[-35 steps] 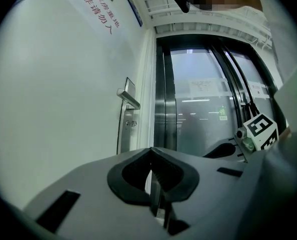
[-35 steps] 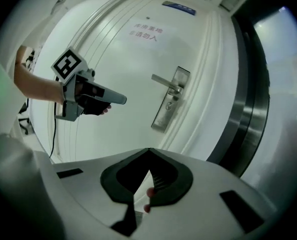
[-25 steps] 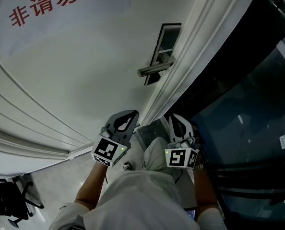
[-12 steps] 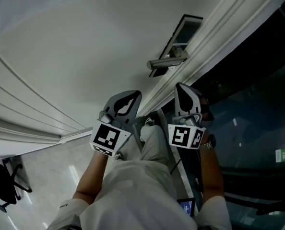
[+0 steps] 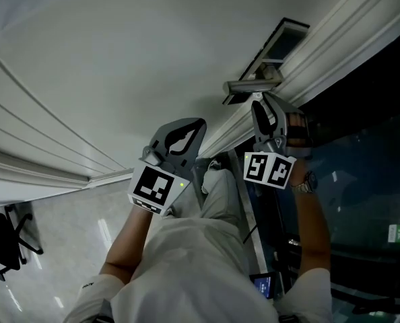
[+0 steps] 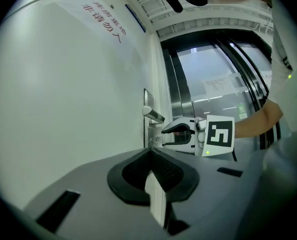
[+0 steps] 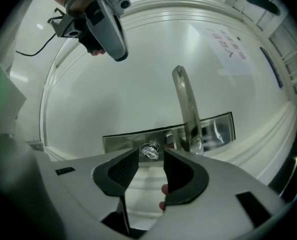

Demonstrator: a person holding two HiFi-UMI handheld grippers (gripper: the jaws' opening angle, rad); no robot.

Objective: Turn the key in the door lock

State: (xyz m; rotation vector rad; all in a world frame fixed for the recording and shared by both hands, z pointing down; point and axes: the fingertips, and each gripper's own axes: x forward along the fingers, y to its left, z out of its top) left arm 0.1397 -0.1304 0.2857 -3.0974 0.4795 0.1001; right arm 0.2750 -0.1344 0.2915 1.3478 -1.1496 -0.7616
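1. The right tool (image 7: 151,160) is a grey moulded plastic shell with dark ribbed pads. Its jaws stand apart and have just been opening, and nothing is pressed between them.
2. The small silver metal key (image 7: 149,150), with a rounded, glinting head, sits in the lock just ahead of the right tool's tips. It is in line with the gap and untouched.
3. The lock is set in a long rectangular brushed-steel plate (image 7: 121,139) that lies across just beyond both jaw tips.
4. A slim polished metal lever handle (image 7: 185,101) springs from the plate just right of the key, beyond the right jaw.
5. Behind the plate is the smooth white door (image 7: 113,84), which has raised moulded ridges.
6. The left tool (image 6: 152,158) has the same grey shell, and its dark pads are closed together on nothing. It hangs left of the right tool, well apart from the key.
7. Each tool carries a white cube with black square markers (image 5: 155,187).
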